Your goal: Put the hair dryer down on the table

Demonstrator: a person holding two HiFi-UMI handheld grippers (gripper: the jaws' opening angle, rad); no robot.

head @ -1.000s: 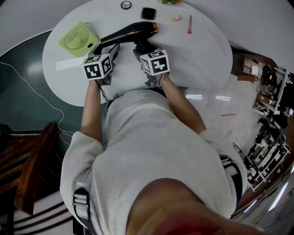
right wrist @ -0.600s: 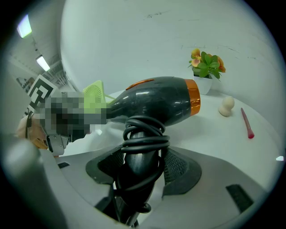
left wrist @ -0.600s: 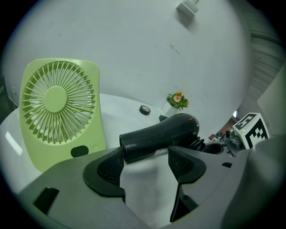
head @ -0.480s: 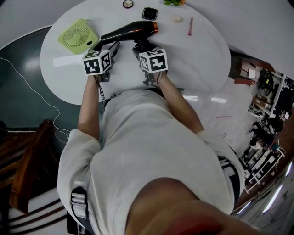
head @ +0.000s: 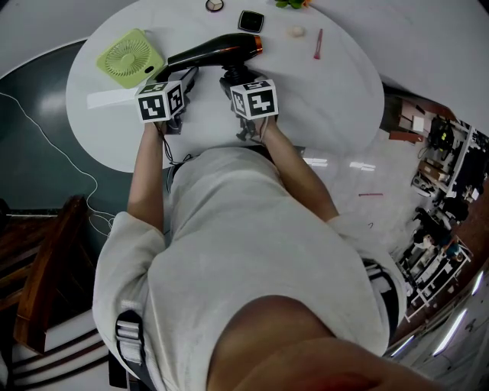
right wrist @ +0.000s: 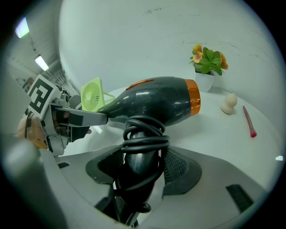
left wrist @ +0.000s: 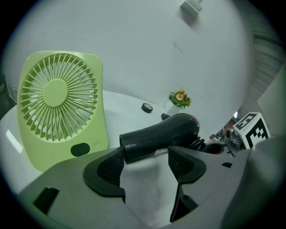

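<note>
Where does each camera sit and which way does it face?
Head view: on the head, steeply down at table; torso, arms, left gripper, right gripper show.
Left gripper view: along that gripper's open jaws toward fan, hair dryer.
Right gripper view: along that gripper's jaws, shut on hair dryer's handle.
Shared: all show the hair dryer.

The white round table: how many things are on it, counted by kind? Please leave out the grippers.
Electric appliances: 2 (hair dryer, green fan)
Small cases: 2 (round case, square case)
Potted plant: 1
Beige egg-shaped piece: 1
Pink stick: 1
White strip: 1
Total: 8
</note>
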